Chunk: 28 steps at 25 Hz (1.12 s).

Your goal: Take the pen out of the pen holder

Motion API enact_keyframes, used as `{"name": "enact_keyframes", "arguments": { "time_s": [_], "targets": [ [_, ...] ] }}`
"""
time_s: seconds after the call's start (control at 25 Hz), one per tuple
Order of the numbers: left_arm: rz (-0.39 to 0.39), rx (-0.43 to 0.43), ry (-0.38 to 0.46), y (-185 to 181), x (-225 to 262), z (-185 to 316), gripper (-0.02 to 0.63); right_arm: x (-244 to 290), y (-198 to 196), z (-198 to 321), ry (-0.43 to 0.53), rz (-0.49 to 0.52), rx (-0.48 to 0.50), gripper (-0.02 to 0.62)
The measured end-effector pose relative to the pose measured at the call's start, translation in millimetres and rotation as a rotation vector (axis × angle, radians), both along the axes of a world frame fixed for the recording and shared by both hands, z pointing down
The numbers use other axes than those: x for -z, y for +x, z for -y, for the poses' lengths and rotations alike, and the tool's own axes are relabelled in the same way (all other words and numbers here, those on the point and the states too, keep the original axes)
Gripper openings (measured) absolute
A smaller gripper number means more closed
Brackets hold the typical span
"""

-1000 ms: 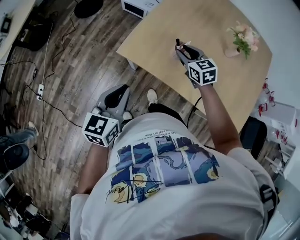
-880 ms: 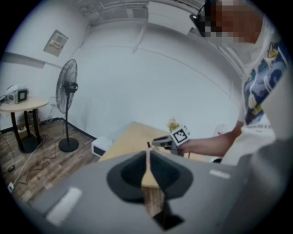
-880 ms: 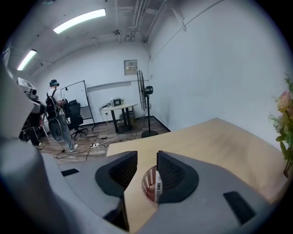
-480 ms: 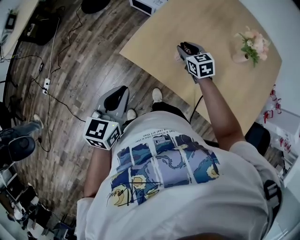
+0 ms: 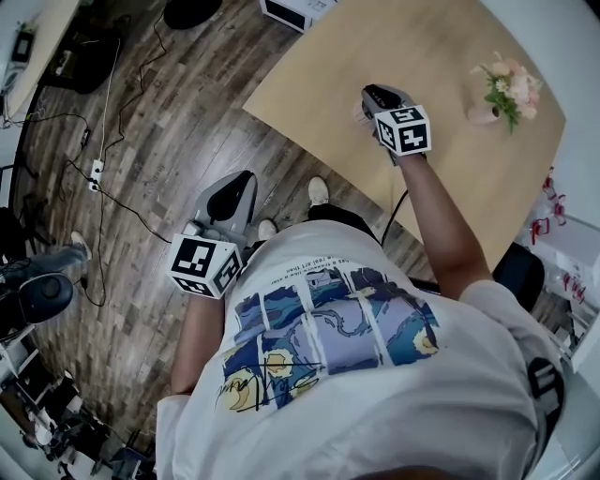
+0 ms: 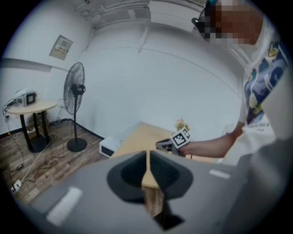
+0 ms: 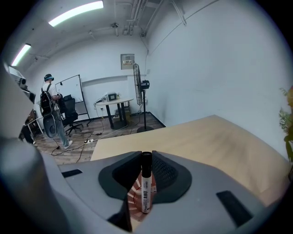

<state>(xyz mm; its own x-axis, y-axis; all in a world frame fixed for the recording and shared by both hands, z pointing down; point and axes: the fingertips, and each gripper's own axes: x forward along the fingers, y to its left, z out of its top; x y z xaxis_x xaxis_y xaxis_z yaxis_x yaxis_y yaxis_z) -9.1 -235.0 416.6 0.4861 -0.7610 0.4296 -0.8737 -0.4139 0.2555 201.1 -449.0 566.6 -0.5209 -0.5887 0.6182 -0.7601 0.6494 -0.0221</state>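
Note:
A black marker pen (image 7: 145, 183) with a white label stands upright in a pink-and-white striped pen holder (image 7: 135, 197) on the wooden table (image 5: 441, 169). My right gripper (image 7: 145, 176) reaches over it, and its jaws are closing with the pen between them, the pads against the pen's sides. In the head view the right gripper (image 5: 375, 96) hides both pen and holder. My left gripper (image 5: 234, 192) hangs off the table over the floor, shut with nothing between its jaws (image 6: 147, 171).
A small vase of pink flowers (image 5: 502, 89) stands at the table's far right. A white box (image 5: 298, 9) sits on the floor beyond the table. Cables and a power strip (image 5: 97, 171) lie on the wooden floor at left. A standing fan (image 6: 75, 91) is near the wall.
My right gripper has come down and forward over the pen, whose top showed beyond the jaws and is now hidden under it. The left gripper has stayed in place.

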Motion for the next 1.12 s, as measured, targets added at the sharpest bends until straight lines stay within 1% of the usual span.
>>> {"name": "enact_keyframes", "arguments": {
  "time_s": [0.44, 0.84, 1.12],
  "targets": [
    [-0.010, -0.035, 0.010, -15.3, 1.4, -13.7, 0.026, 24.5, 4.1, -5.5, 0.069, 0.001, -0.033, 0.060],
    [-0.027, -0.081, 0.030, -26.7, 2.4, -28.2, 0.025, 74.5, 9.4, -14.7, 0.159, 0.055, -0.083, 0.060],
    [-0.043, -0.120, 0.039, -36.4, 0.7, -43.6, 0.025, 117.6, 3.9, -33.6, 0.237, 0.095, -0.113, 0.060]
  ]
}}
